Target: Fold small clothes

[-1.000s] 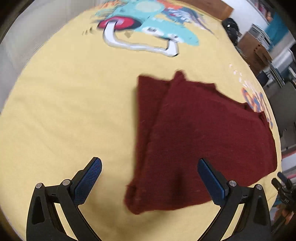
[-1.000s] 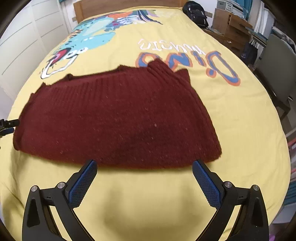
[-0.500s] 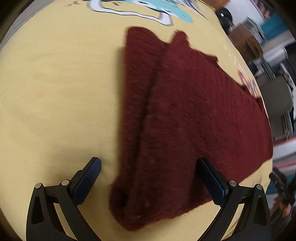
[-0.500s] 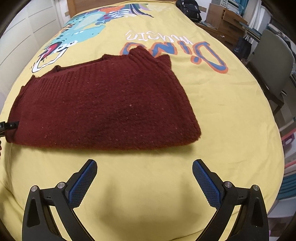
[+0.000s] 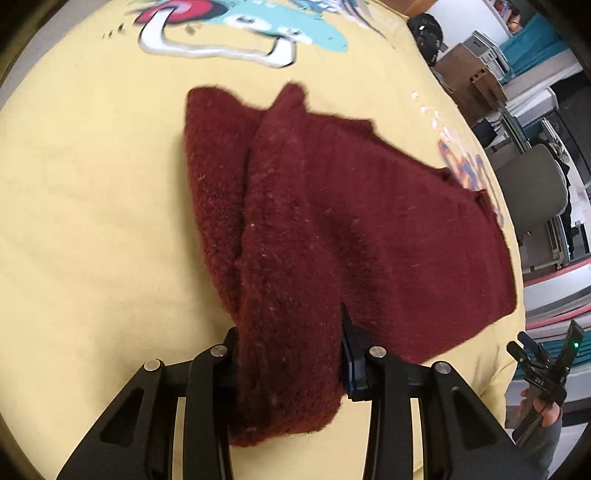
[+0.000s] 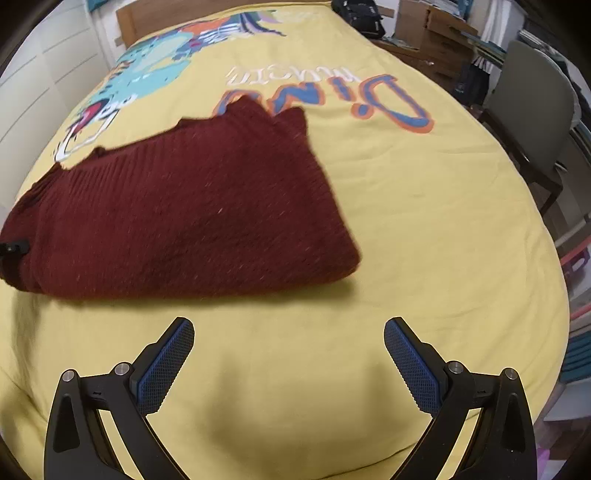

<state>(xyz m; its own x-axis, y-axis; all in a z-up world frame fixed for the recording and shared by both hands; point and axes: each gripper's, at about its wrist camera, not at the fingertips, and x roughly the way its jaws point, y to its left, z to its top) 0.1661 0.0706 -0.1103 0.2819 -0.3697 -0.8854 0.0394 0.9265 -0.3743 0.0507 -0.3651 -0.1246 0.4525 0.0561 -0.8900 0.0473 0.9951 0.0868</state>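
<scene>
A dark red knitted sweater (image 5: 351,229) lies folded on a yellow bedspread (image 5: 92,221). My left gripper (image 5: 291,354) is shut on the sweater's near corner, and the cloth bunches between the fingers and hides the pads. In the right wrist view the sweater (image 6: 192,214) lies ahead and to the left. My right gripper (image 6: 288,354) is open and empty over bare bedspread (image 6: 424,229), short of the sweater's near edge. The left gripper's tip (image 6: 14,247) shows at the sweater's left end.
The bedspread carries a dinosaur print (image 6: 147,74) and "Dino" lettering (image 6: 332,99). A grey chair (image 6: 532,107) and wooden furniture (image 6: 432,26) stand past the bed's right edge. A wooden headboard (image 6: 129,18) is at the far end.
My left gripper moved onto the sweater's near corner and shut on it. My right gripper stayed open and drew slightly back from the sweater's edge.
</scene>
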